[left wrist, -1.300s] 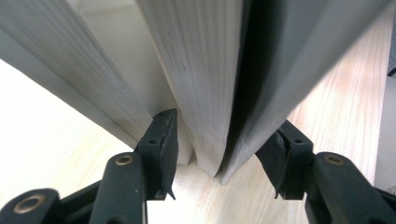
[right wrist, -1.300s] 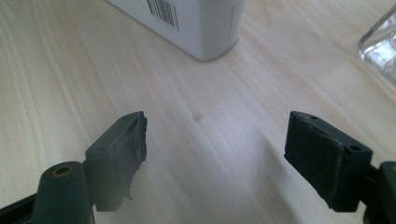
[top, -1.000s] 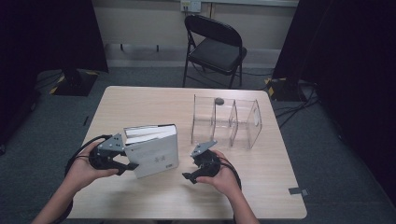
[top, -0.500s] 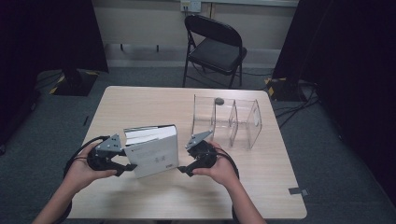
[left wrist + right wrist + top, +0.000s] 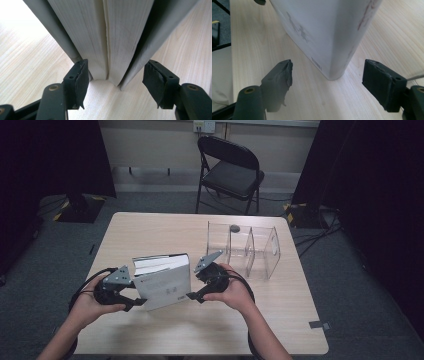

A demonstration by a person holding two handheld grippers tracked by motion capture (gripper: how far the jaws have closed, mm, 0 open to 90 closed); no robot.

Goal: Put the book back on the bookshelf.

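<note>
Where pages part, book [image 5: 110,42], cover [image 5: 317,32]

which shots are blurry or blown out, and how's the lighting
High view: dim, dark at the sides, the clear plastic divider rack faint. Left gripper view: the thick white book sharp, top-left table overexposed. Right gripper view: book soft and out of focus, left pad blurred.

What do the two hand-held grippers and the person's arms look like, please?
Each hand-held gripper, left and right, has a black body, a grey three-cornered plate on top and a black cable looping back along the forearm. Each one's two black jaws end in worn, ragged-edged pads. The forearms are bare, with no sleeves in view.
</note>
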